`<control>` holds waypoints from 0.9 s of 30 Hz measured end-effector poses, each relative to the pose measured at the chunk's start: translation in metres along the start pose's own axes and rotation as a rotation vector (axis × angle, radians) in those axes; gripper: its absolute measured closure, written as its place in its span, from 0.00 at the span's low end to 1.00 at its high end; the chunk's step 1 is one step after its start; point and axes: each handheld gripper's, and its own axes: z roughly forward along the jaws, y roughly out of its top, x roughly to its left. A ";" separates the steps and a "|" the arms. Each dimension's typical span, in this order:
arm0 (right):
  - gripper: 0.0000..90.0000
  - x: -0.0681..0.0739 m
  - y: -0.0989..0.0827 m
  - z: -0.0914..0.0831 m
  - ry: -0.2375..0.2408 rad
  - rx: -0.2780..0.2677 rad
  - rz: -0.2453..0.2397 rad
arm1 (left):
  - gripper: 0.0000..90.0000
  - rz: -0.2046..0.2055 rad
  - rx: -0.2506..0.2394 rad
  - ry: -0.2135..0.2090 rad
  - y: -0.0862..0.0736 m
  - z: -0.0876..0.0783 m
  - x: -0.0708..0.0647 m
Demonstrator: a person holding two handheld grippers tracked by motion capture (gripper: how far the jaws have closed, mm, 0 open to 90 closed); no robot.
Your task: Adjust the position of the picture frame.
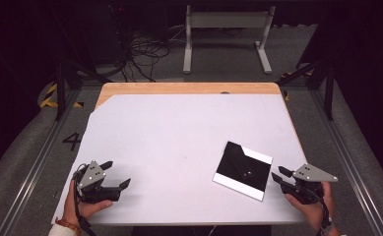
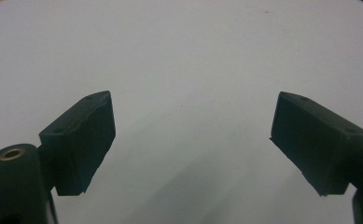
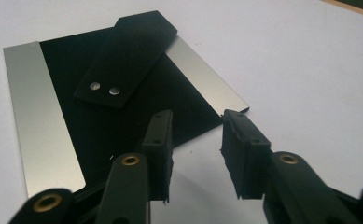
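Black-and-silver folder (image 3: 118, 88) flat on bench (image 1: 179, 147), lower right of frame; right claw (image 3: 195, 140) apart at its edge may skid it; left claw (image 2: 191, 140) apart, idle.

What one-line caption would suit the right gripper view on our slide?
Right gripper, jaws open, poised beside the near corner of a black-and-silver flat case with a two-snap strap on the white table.

Flat plate (image 3: 25, 112) just ahead of the right gripper (image 3: 195, 140): brushed silver metal at both bare edges, satin sheen. Its black middle panel (image 3: 170, 93) looks smooth, slightly glossy. Black strap (image 3: 132, 51) across it is matt, fine-grained, with two shiny metal rivets (image 3: 103, 88). Gripper jaws are matt black plastic, pad edges rough; brass-coloured bushings. Table cover (image 1: 179, 128) under both grippers is matt white; bare wood strip (image 1: 189, 88) at the far edge.
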 end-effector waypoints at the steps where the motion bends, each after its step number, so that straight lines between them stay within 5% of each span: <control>1: 0.75 0.000 -0.001 0.001 0.000 0.007 -0.003 | 0.17 0.001 0.003 -0.004 0.000 0.002 -0.002; 14: 0.91 -0.009 -0.002 0.010 0.004 0.047 0.050 | 0.32 0.041 0.055 -0.081 0.002 0.013 -0.014; 27: 0.98 -0.004 -0.002 0.025 0.031 0.107 0.055 | 0.95 0.068 0.064 -0.149 0.005 0.015 -0.017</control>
